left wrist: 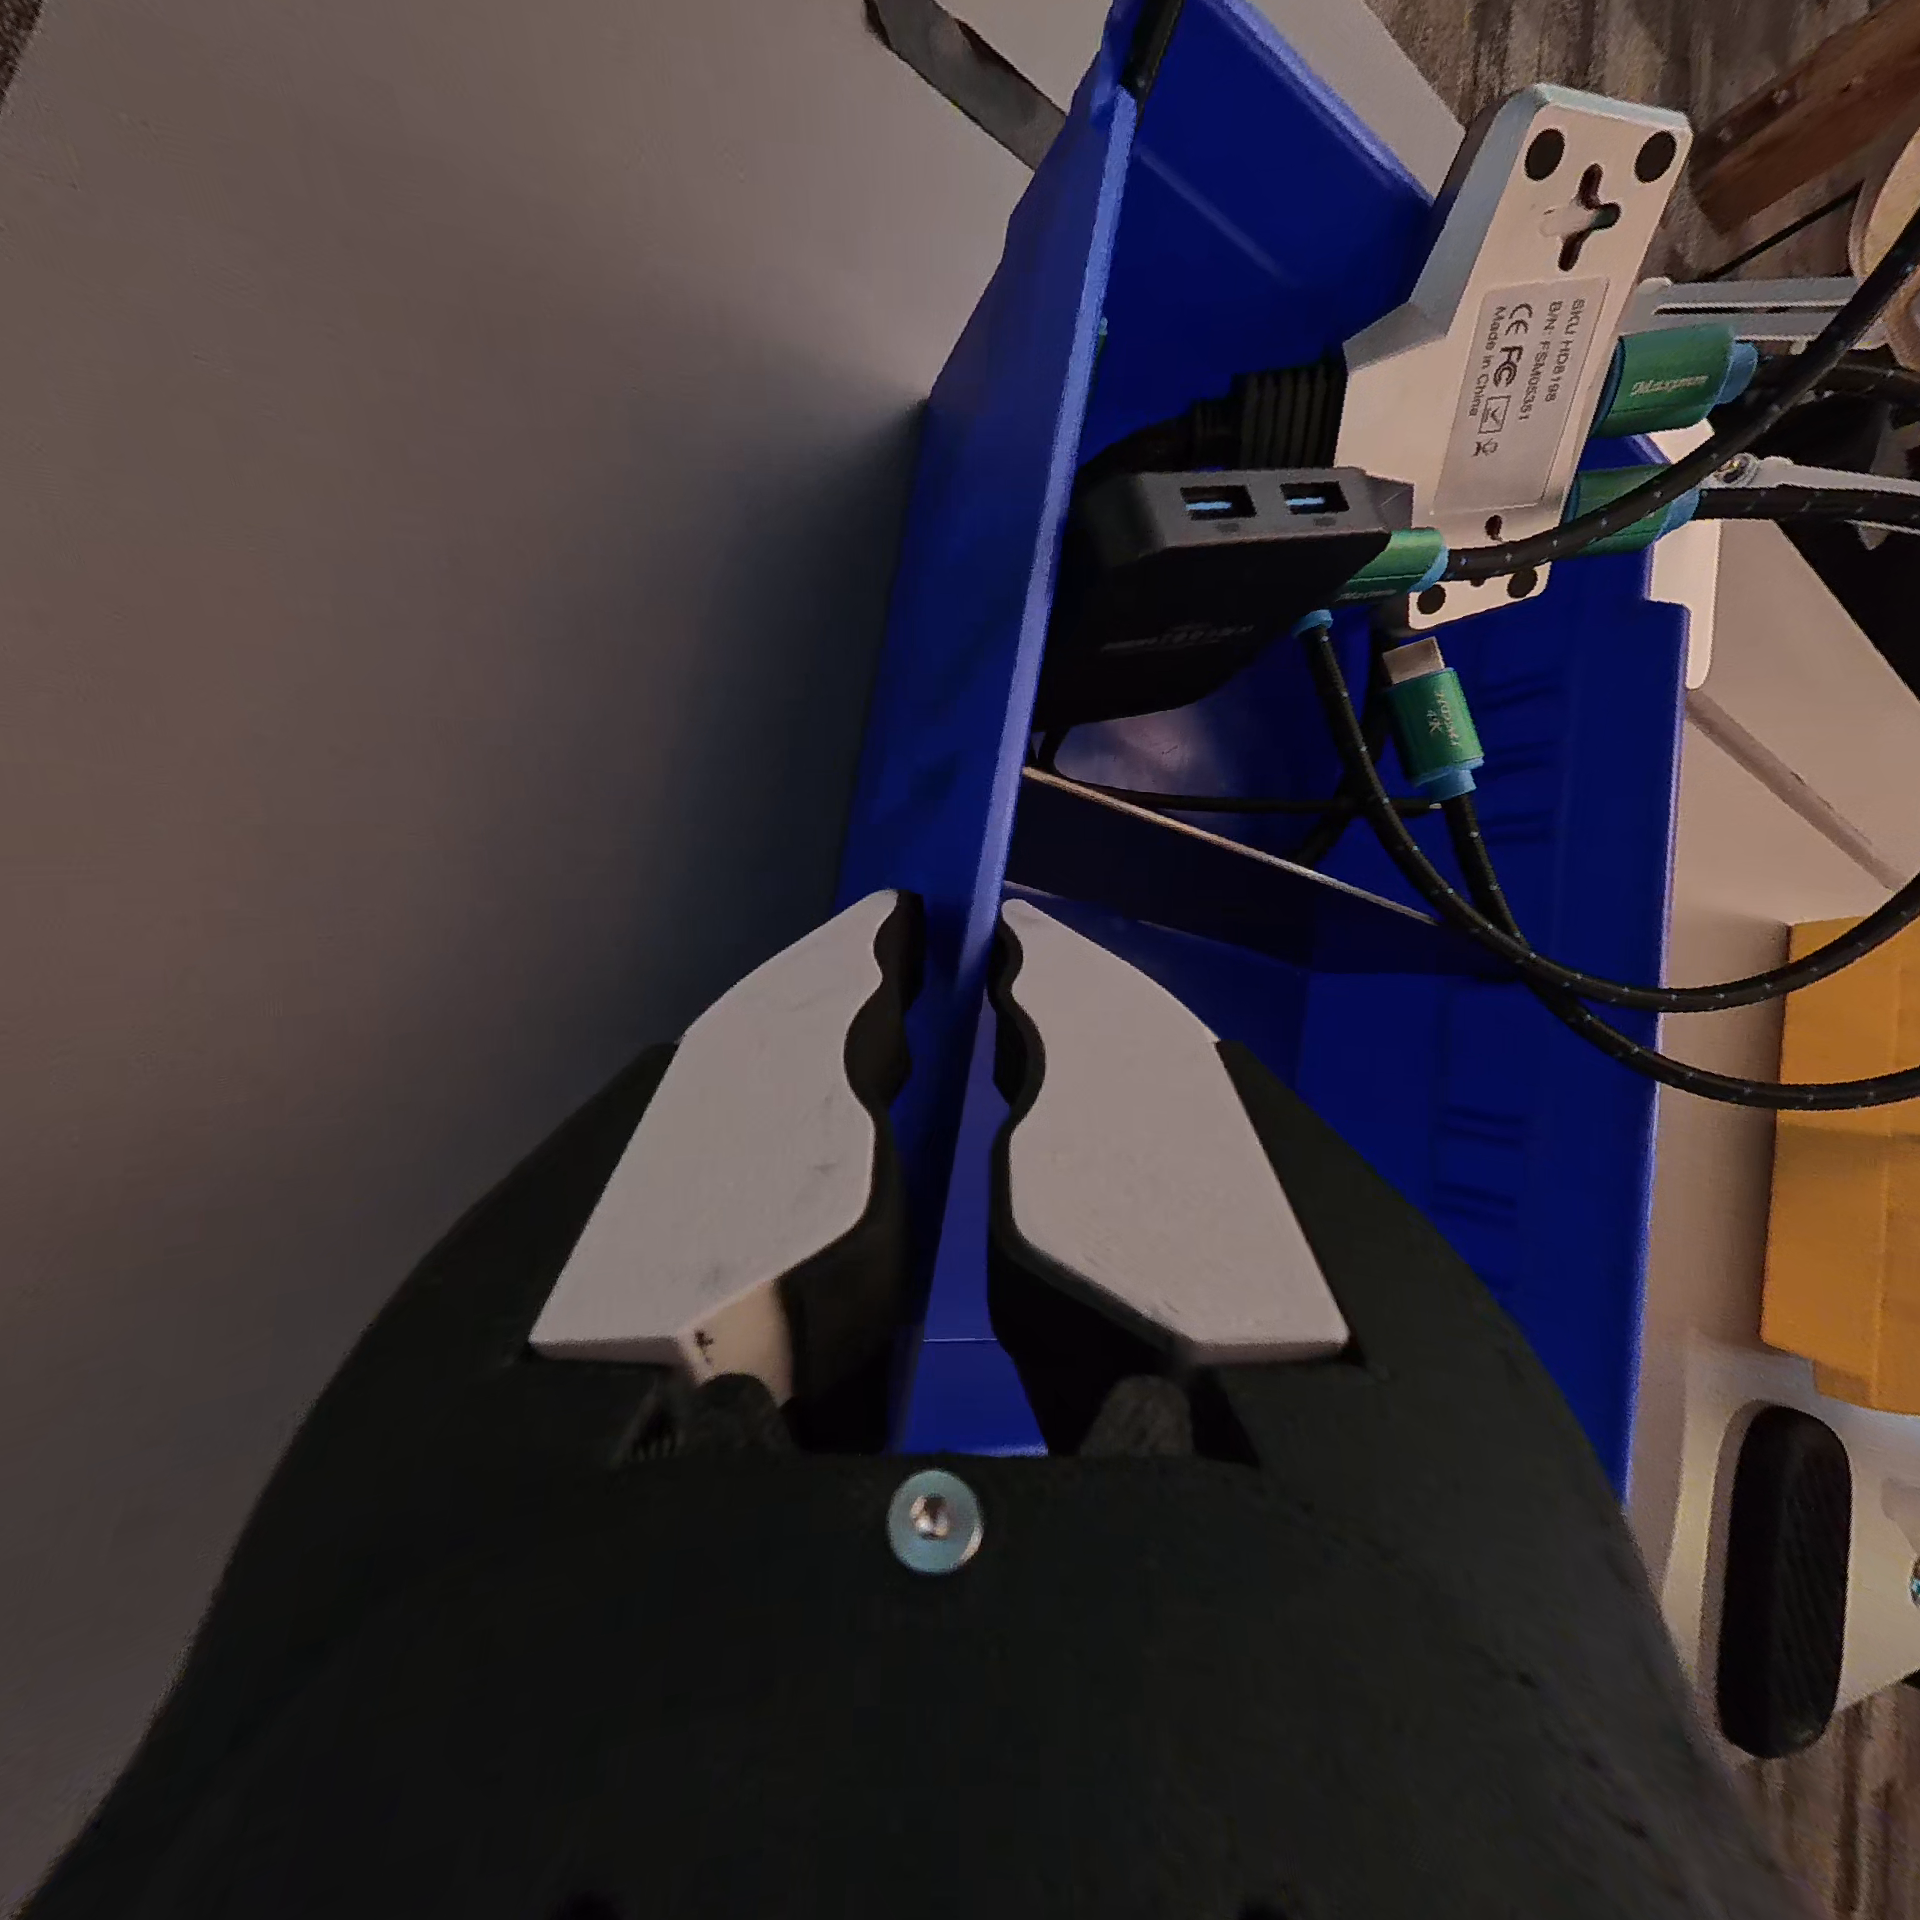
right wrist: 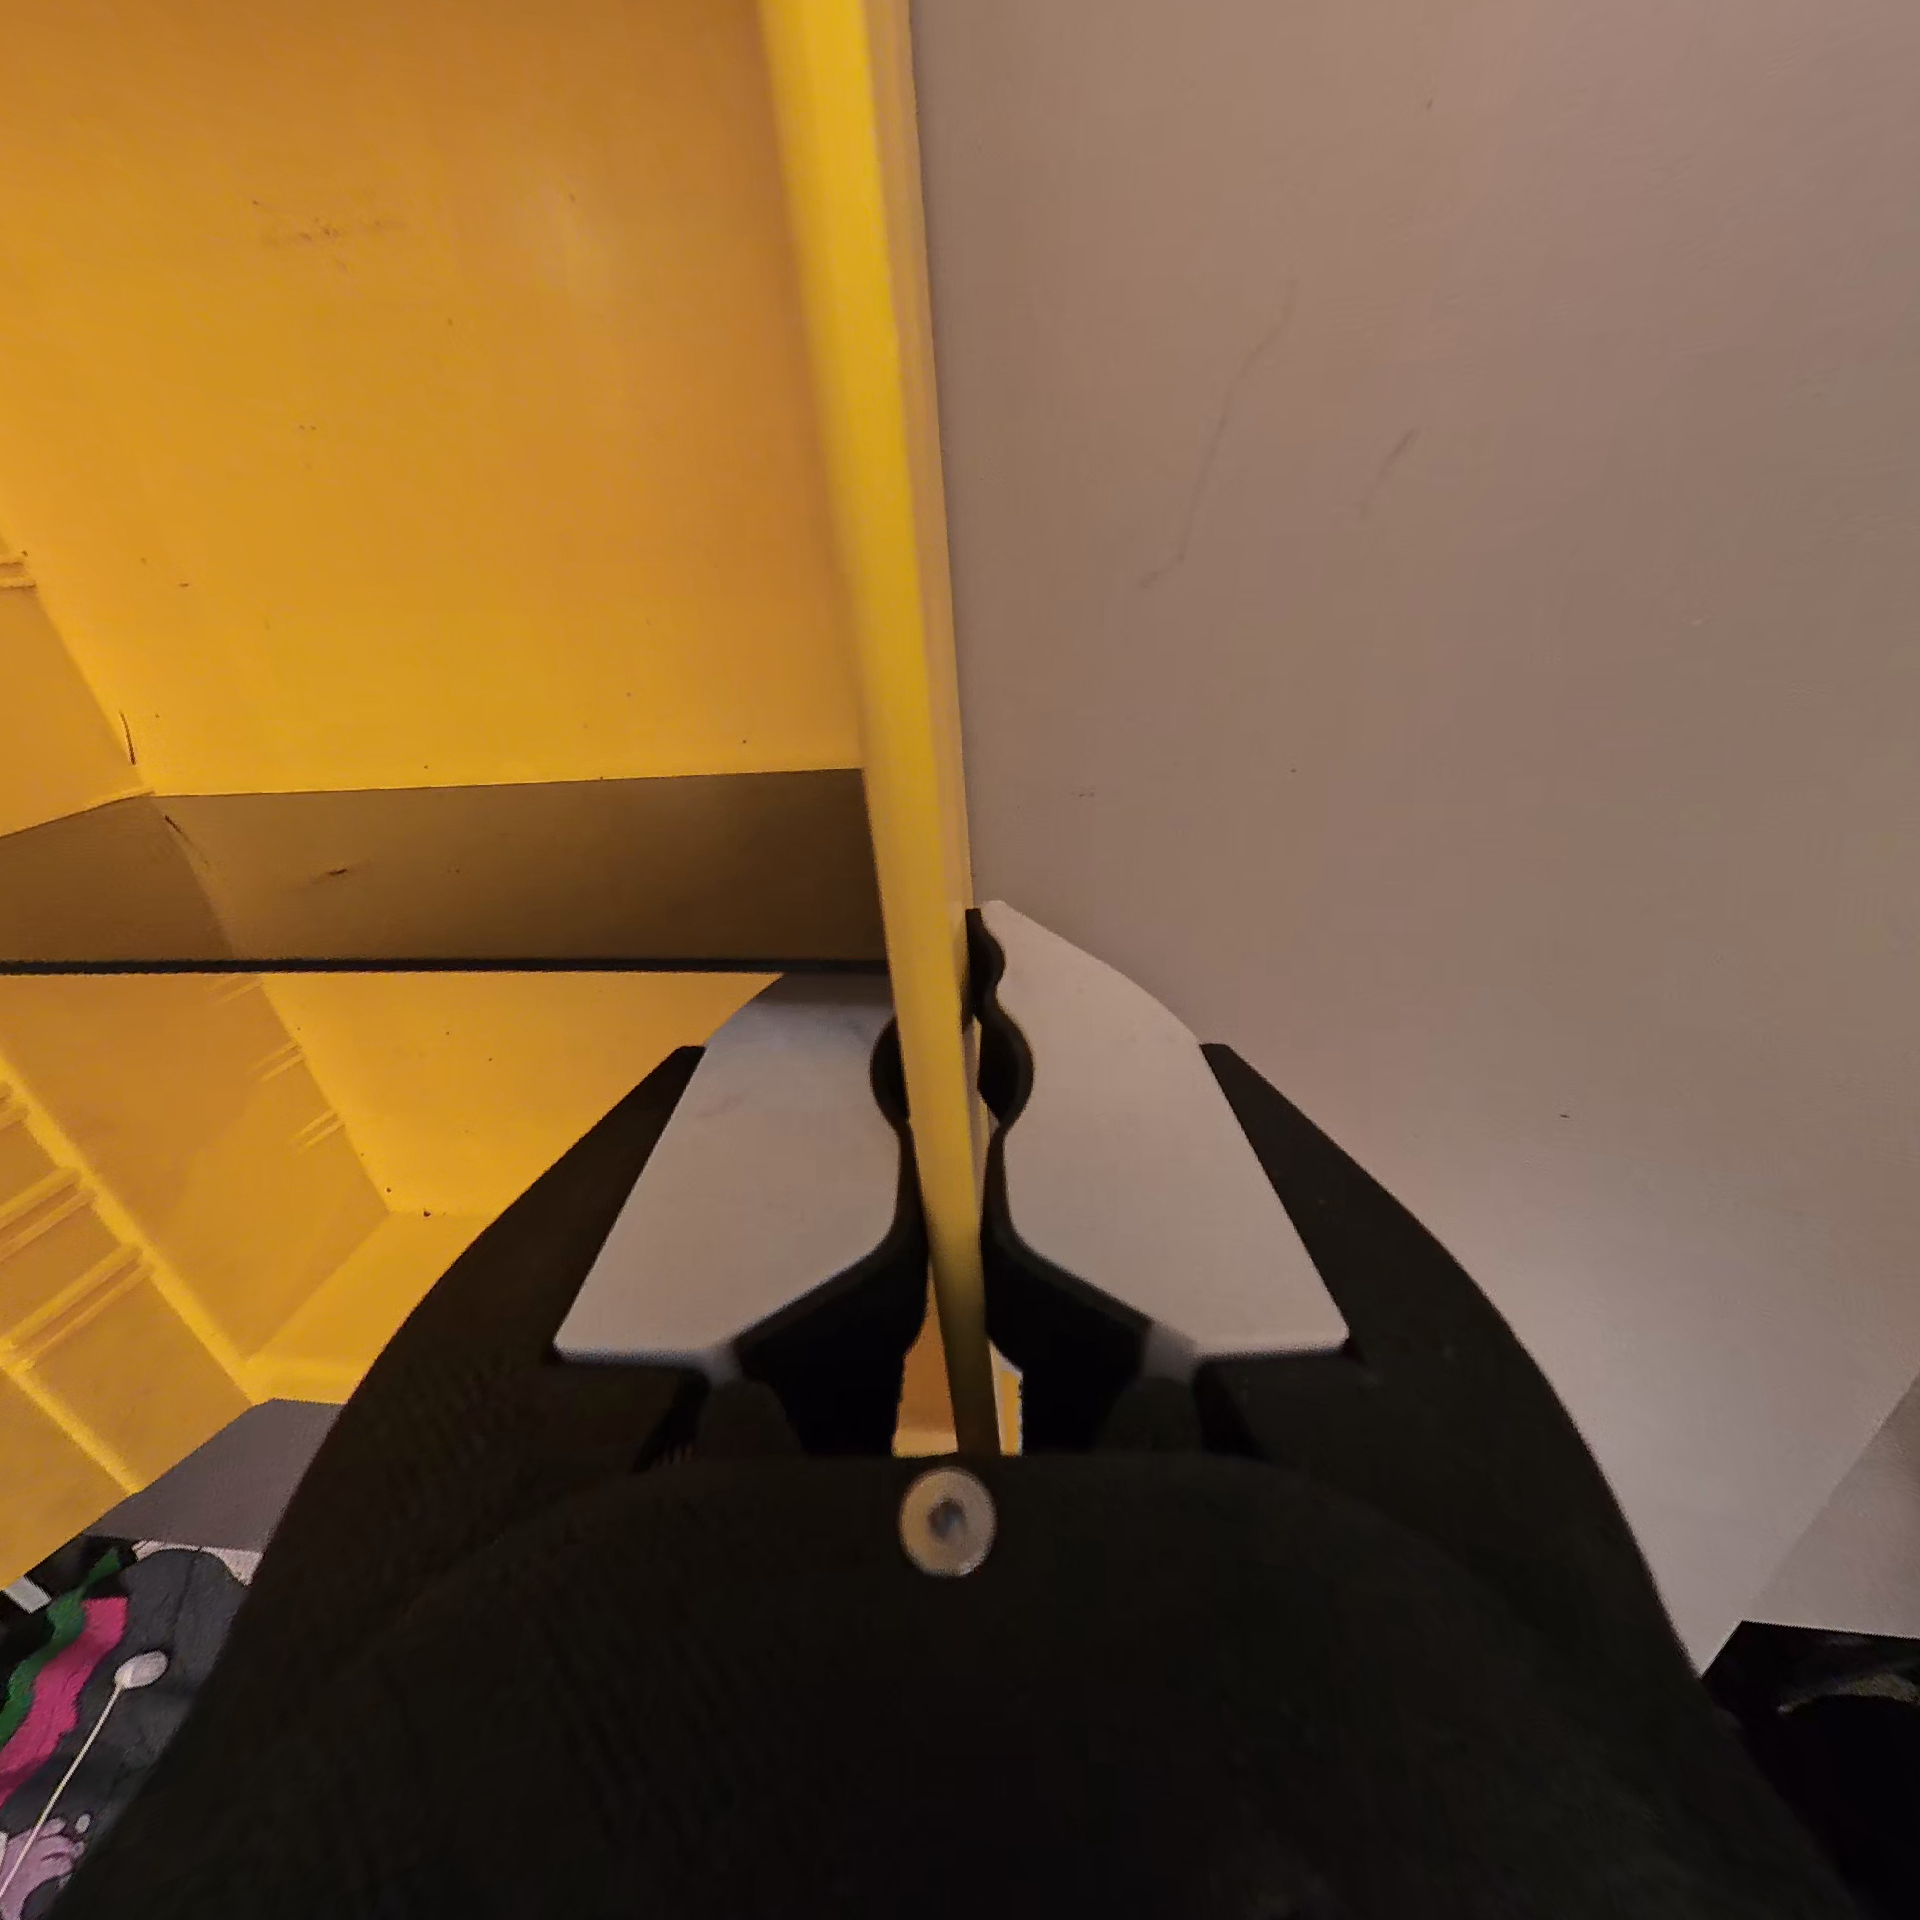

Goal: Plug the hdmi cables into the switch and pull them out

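Note:
In the left wrist view my left gripper (left wrist: 951,914) is shut on the side wall of a blue bin (left wrist: 1039,520). Inside the bin lie a silver HDMI switch (left wrist: 1527,343), bottom side up, and a black USB hub (left wrist: 1226,551). Green-ended braided HDMI cables (left wrist: 1662,390) sit in the switch's ports. One green plug (left wrist: 1439,722) hangs loose below it. In the right wrist view my right gripper (right wrist: 914,945) is shut on the side wall of a yellow bin (right wrist: 862,416). Its left fingertip is hidden behind that wall.
Both bins stand on a white table (left wrist: 416,623), which also shows in the right wrist view (right wrist: 1455,520). The yellow bin (left wrist: 1849,1143) and the other gripper (left wrist: 1787,1558) show right of the blue bin. A dark divider (right wrist: 520,862) crosses the yellow bin.

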Action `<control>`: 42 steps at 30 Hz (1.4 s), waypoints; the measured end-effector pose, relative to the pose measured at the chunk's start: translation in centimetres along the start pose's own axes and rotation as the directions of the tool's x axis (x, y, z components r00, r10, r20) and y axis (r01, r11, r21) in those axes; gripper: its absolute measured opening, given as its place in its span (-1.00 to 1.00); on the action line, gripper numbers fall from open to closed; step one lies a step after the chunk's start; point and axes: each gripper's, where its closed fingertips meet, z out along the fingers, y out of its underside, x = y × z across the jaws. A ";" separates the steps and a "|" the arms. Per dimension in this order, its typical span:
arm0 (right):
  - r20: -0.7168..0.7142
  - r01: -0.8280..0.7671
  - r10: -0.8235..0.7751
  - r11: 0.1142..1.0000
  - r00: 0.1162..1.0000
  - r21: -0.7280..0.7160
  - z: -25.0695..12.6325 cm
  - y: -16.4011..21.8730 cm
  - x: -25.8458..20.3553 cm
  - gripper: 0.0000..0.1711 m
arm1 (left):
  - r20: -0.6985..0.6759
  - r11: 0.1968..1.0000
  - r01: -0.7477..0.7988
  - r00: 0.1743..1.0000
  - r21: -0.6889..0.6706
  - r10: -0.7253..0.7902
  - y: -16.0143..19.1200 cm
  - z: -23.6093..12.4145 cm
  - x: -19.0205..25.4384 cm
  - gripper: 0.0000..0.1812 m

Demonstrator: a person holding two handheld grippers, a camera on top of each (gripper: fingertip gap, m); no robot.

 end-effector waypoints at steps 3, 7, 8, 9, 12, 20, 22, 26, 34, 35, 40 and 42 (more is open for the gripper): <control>-0.009 0.003 -0.003 1.000 1.000 0.001 0.0 0.1 0.1 -0.93 | 0.009 1.000 -0.007 1.000 -0.002 0.007 0.0 0.0 0.0 -0.88; 0.063 0.009 -0.007 0.999 0.998 -0.038 0.0 1.5 -0.8 -0.78 | -0.027 1.000 0.023 0.999 -0.012 -0.023 -0.1 0.1 0.0 -0.86; 0.083 0.014 -0.010 0.999 0.997 -0.051 -0.2 2.2 -0.9 -0.71 | -0.037 0.999 0.040 0.998 -0.005 -0.041 -0.1 0.0 0.1 -0.86; 0.093 0.031 -0.028 0.999 0.995 -0.031 -0.6 2.4 -0.9 -0.64 | -0.032 0.999 0.042 0.999 0.012 -0.042 -0.1 -0.1 0.1 -0.85; 0.024 0.142 -0.149 0.973 0.989 0.180 -3.4 2.2 -0.8 -0.58 | 0.129 0.992 -0.120 0.985 0.046 0.113 -0.1 -0.2 -0.3 -0.93; -0.350 0.557 -0.433 0.646 0.831 0.522 -12.5 6.4 -4.9 -0.27 | 0.136 0.998 -0.052 0.989 0.016 0.050 0.8 -0.2 -0.3 -0.90; -0.357 0.562 -0.436 0.591 0.826 0.579 -14.2 7.5 -5.5 -0.26 | 0.011 0.998 0.053 0.999 -0.033 -0.052 1.5 -0.1 0.0 -0.79; -0.192 0.467 -0.504 0.504 0.842 0.727 -17.8 10.0 -7.8 -0.20 | -0.295 0.960 0.275 0.914 -0.056 -0.279 1.3 -0.8 0.7 -0.68; -0.299 0.568 -0.541 0.439 0.786 0.696 -19.3 12.8 -7.6 -0.21 | -0.487 0.924 0.381 0.811 0.018 -0.325 1.4 -2.1 1.4 -0.72; -0.300 0.568 -0.541 0.436 0.785 0.698 -19.3 13.0 -7.4 -0.21 | -0.490 0.918 0.394 0.807 0.031 -0.330 1.1 -2.5 1.4 -0.74; -0.266 0.536 -0.537 0.445 0.801 0.717 -19.5 13.5 -5.8 -0.21 | -0.502 0.905 0.408 0.811 0.122 -0.298 -0.5 -4.9 2.2 -0.85; -0.264 0.525 -0.522 0.450 0.811 0.722 -19.8 13.4 -4.8 -0.21 | -0.438 0.925 0.363 0.853 0.109 -0.283 0.1 -4.9 2.1 -0.81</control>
